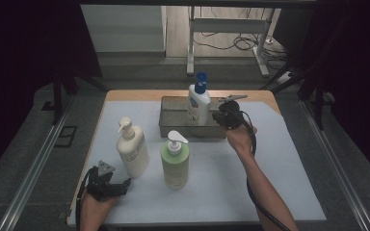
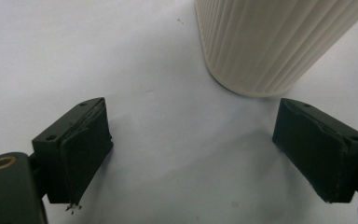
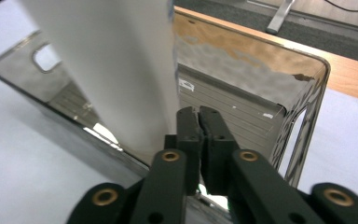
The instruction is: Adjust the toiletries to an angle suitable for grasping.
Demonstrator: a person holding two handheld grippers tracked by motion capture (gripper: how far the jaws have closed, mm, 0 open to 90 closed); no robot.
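Fingers (image 3: 199,122) of right gripper (image 1: 226,117) closed empty beside white bottle (image 1: 198,104).

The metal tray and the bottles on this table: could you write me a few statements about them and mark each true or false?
1. A blue-capped bottle stands in the metal tray. True.
2. The right tool has its jaws wide open. False: they are shut together, empty.
3. The green bottle lies on its side. False: it stands upright.
4. The left tool is open, near the cream bottle. True.
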